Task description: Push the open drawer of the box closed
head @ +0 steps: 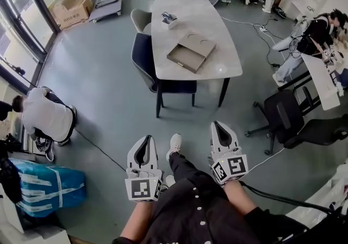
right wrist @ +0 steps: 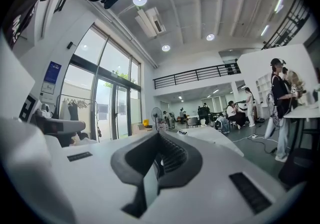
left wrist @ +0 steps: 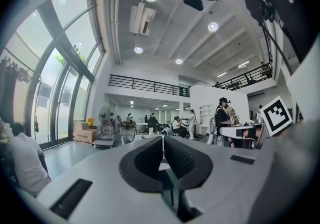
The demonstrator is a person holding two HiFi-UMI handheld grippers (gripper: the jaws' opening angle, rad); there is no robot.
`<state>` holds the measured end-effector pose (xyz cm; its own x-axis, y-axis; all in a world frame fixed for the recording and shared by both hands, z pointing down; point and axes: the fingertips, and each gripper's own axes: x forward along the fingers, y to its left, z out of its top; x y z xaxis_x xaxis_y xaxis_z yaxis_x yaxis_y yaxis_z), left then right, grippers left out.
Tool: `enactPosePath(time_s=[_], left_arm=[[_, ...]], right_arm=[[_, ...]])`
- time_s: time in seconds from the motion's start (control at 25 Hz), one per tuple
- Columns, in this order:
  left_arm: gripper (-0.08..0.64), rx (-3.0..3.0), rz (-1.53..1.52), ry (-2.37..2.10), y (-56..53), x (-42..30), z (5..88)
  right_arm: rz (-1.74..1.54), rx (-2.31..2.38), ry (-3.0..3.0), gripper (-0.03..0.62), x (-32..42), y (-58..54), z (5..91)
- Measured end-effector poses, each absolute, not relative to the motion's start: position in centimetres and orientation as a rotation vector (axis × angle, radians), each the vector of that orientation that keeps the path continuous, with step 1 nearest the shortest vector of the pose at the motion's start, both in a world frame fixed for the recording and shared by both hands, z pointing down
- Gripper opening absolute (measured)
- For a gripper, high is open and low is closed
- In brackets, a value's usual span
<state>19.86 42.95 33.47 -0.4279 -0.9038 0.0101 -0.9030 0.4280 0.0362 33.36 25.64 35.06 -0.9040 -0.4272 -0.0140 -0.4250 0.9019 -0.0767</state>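
A flat tan box [head: 191, 50] lies on the white table [head: 217, 25] across the room, its drawer [head: 181, 59] pulled out toward the table's near left edge. Both grippers hang close to my body, well short of the table. The left gripper [head: 148, 139] is shut and holds nothing; in the left gripper view its tips [left wrist: 162, 138] meet, pointing at the distant table. My right gripper [head: 217, 125] is likewise shut and empty, its tips [right wrist: 159, 134] touching in the right gripper view. The box does not show clearly in either gripper view.
Dark chairs [head: 142, 55] stand at the table's left side, and a small object [head: 169, 18] lies at its far end. A black office chair [head: 288, 120] is at the right, with a cable [head: 98, 148] across the floor. A person [head: 46, 115] crouches at the left beside a blue bag [head: 49, 186].
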Motion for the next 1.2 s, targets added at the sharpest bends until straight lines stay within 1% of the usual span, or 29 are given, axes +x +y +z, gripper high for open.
enactPosePath(time_s=[0.2,0.4,0.84,1.2], left_arm=[[0.017,1.657,-0.037,-2.630,41.8,17.6,34.0],[0.018,1.659,-0.024,-2.620,39.8,13.8,34.7],[0.018,1.680,-0.005,-2.607,31.6,4.4,34.1],[0.018,1.689,-0.009,-2.586,25.5,-0.7,33.7]], right_arm=[[-0.117,-0.671,3.040,-0.003,30.7,24.3,35.7],[-0.137,-0.671,3.036,-0.003,26.6,22.2,36.3],[-0.155,-0.697,3.032,-0.003,17.3,14.3,36.2],[-0.157,-0.709,3.041,-0.003,12.4,8.4,35.5]])
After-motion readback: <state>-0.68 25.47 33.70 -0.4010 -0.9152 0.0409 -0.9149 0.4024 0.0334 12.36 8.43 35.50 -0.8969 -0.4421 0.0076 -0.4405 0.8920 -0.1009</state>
